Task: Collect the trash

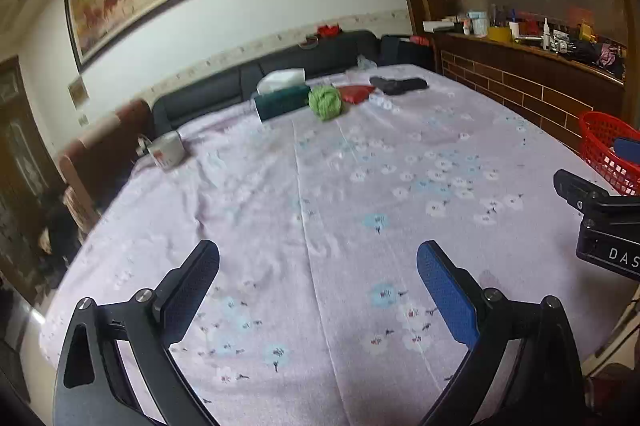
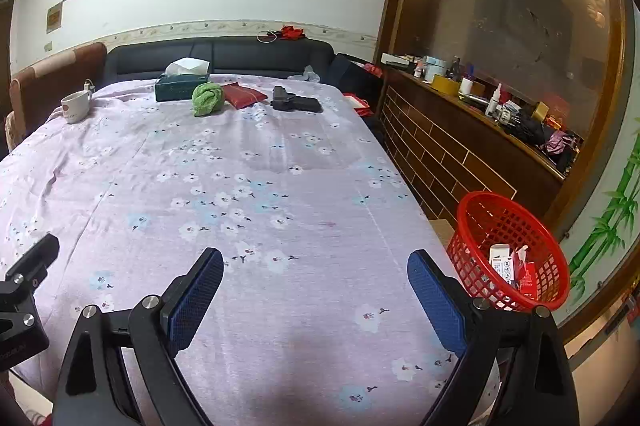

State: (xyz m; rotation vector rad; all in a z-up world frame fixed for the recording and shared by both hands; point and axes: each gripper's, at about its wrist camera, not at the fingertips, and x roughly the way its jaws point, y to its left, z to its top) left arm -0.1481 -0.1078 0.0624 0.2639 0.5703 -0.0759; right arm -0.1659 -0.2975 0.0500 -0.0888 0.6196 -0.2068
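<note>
A red mesh basket [image 2: 472, 238] stands at the table's right edge, holding a white carton [image 2: 505, 264] and a red packet [image 2: 527, 276]; its rim [image 1: 596, 142] also shows in the left wrist view. My left gripper [image 1: 318, 258] hangs open over the near part of the flowered tablecloth [image 1: 320, 186], nothing between its fingers. My right gripper [image 2: 316, 264] is open too, empty, just left of the basket. At the far end lie a green crumpled cloth [image 2: 207, 99], a red pouch [image 2: 244, 94] and a black gun-shaped object [image 2: 296, 102].
A dark green tissue box [image 2: 182, 86] and a white mug [image 2: 76, 106] sit at the far left. A dark sofa [image 2: 224, 56] runs behind the table. A brick-faced counter [image 2: 448, 146] with cluttered shelf lines the right side. The other gripper's body [image 1: 600, 222] shows at the right.
</note>
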